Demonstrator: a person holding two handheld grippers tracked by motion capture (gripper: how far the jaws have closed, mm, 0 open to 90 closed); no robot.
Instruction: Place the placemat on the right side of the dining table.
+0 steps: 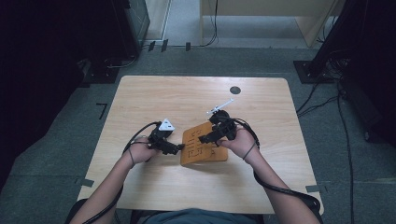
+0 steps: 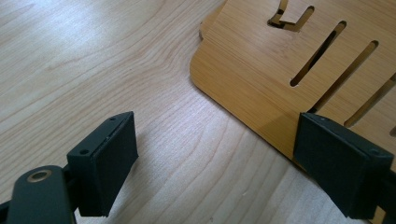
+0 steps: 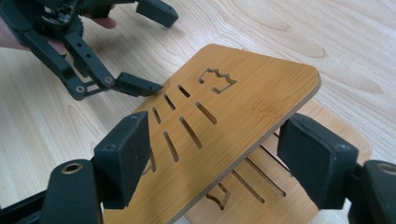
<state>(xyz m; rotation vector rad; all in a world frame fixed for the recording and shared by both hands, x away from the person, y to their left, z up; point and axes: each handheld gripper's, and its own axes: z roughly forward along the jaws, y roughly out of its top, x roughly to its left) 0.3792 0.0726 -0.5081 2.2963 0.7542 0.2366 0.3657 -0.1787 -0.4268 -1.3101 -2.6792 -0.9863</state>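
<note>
Item one: your right gripper (image 3: 212, 156), lower half of the right gripper view, black two-jaw tool. Its jaws stand fairly wide and close on the two side edges of the upper slotted bamboo board (image 3: 224, 126), a honey-coloured rounded rectangle with narrow slots and a crown-shaped cut-out. You hold it tilted, its far corner raised toward the upper right of that frame.

Item two: the lower slotted bamboo board (image 3: 280, 196), same make, lying flat on the table beneath the raised one at the lower right of that frame, partly covered by it.

Item three: your left gripper (image 2: 212, 163), bottom of the left gripper view, jaws spread wide with nothing between them but bare tabletop. One pad sits at the lower left; the other, at the lower right, overlaps the board's rounded edge, and you cannot tell whether it touches. In the right gripper view one of its fingertips (image 3: 140, 86) rests at the raised board's left edge.

Item four: the light wooden table (image 1: 154, 93), centre of the high view, with both boards (image 1: 204, 148) just below the middle, between your two hands.
</note>
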